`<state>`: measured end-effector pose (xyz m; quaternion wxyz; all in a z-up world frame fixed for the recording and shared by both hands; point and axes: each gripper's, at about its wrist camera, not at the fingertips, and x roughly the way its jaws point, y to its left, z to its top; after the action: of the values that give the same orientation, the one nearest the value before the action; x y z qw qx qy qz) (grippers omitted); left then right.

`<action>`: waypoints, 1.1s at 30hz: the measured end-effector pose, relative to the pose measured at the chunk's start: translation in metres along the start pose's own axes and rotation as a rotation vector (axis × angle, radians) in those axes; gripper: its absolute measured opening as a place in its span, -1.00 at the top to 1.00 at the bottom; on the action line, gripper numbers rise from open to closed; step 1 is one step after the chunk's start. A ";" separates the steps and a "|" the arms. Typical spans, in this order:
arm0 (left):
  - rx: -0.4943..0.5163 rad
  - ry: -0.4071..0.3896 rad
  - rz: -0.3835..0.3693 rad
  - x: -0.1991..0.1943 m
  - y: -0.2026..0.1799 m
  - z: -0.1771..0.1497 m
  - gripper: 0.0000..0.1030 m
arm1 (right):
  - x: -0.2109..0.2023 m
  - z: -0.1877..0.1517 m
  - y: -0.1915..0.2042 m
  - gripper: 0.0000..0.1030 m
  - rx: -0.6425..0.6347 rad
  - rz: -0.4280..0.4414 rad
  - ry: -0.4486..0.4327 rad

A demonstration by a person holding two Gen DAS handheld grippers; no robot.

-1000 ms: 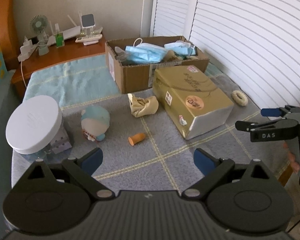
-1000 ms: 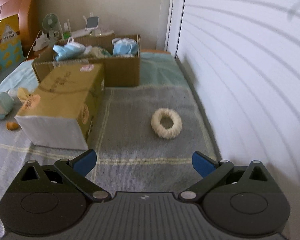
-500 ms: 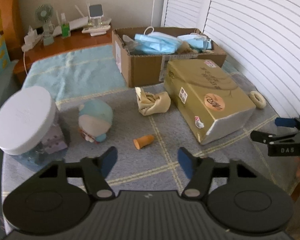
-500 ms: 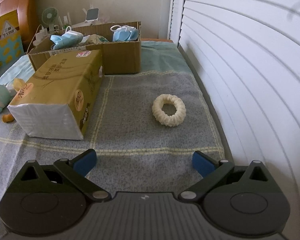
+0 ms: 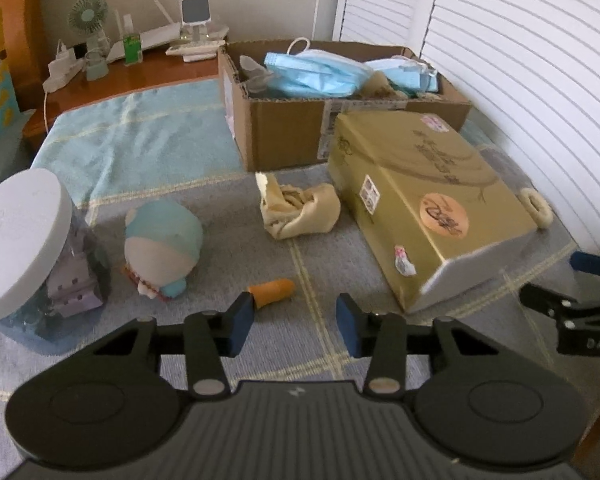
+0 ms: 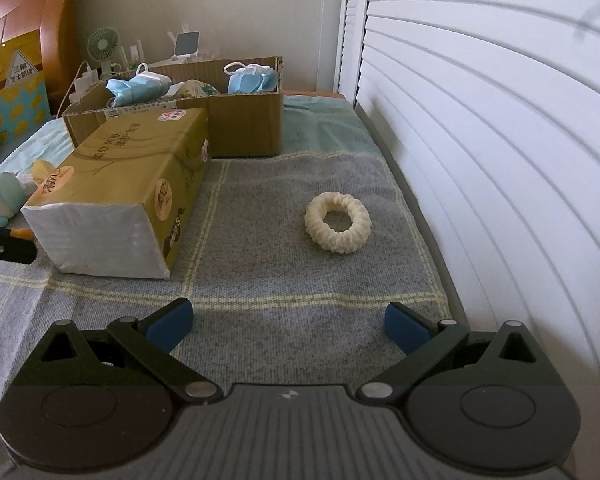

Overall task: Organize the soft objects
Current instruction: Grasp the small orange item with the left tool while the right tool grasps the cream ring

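Note:
A cream scrunchie lies on the grey blanket ahead of my open, empty right gripper; it also shows in the left wrist view. My left gripper is partly closed and empty, just above a small orange soft piece. A blue-and-white plush toy and a beige crumpled cloth lie beyond it. An open cardboard box holds blue face masks; it also shows in the right wrist view.
A gold tissue pack lies between the cloth and the scrunchie. A jar with a white lid stands at the left. White shutters run along the right edge. A wooden shelf with a fan sits behind.
My left gripper's fingers have closed inward from wide open and it has moved forward toward the orange piece. My right gripper has stayed open and edged slightly closer to the scrunchie.

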<state>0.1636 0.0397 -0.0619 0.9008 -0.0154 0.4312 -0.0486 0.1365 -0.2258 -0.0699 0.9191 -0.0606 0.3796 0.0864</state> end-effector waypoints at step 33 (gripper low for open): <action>-0.021 -0.059 0.063 0.003 0.000 0.000 0.55 | -0.004 0.021 -0.003 -0.59 0.001 -0.036 -0.049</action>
<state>0.1657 0.0392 -0.0646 0.9140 -0.0125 0.4052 -0.0152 0.1488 -0.2260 -0.0516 0.9296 -0.0650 0.3558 0.0711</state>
